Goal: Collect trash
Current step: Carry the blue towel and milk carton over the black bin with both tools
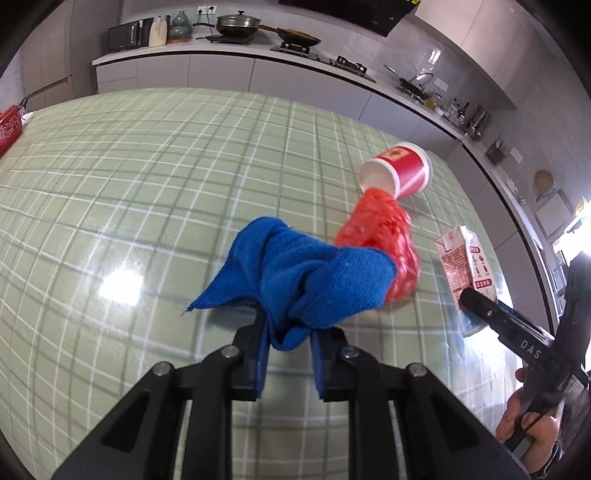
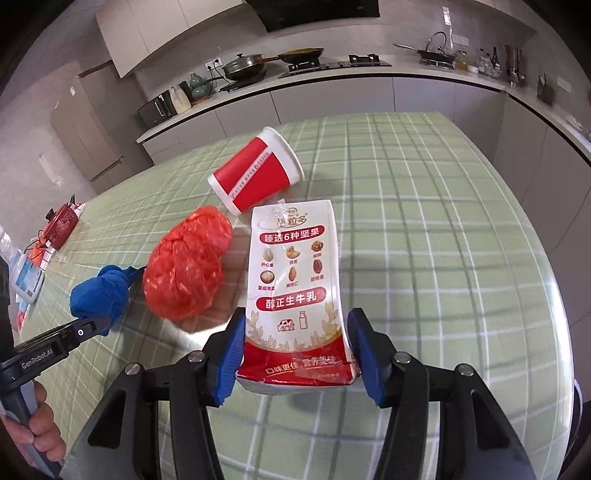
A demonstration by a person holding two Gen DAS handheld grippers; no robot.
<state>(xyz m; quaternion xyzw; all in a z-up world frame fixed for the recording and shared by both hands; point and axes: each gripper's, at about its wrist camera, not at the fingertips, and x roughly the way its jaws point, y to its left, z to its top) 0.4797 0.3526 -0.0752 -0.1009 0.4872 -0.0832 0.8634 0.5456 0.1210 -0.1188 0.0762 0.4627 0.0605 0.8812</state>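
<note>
Milk carton (image 2: 295,291) squeezed between right tongs (image 2: 295,354); blue cloth (image 1: 299,277) pinched in left tongs (image 1: 288,332). Keep grip steady, lift clear of red bag (image 2: 188,266) beside.

This is a home kitchen. A long pale countertop (image 2: 332,79) runs along the back wall and turns down the right side, with flat grey cabinet fronts (image 2: 332,101) below it. On it sits a gas hob (image 2: 334,62) carrying a frying pan (image 2: 299,54), and beside that a lidded pot (image 2: 243,65) on a separate burner. A dark range hood (image 2: 314,13) hangs above. Farther right stand bottles (image 2: 487,62), probably oils or condiments, though they are too small to tell. A tall fridge (image 2: 86,129) stands at the left. In front is a table under a green checked cloth (image 2: 443,221).
</note>
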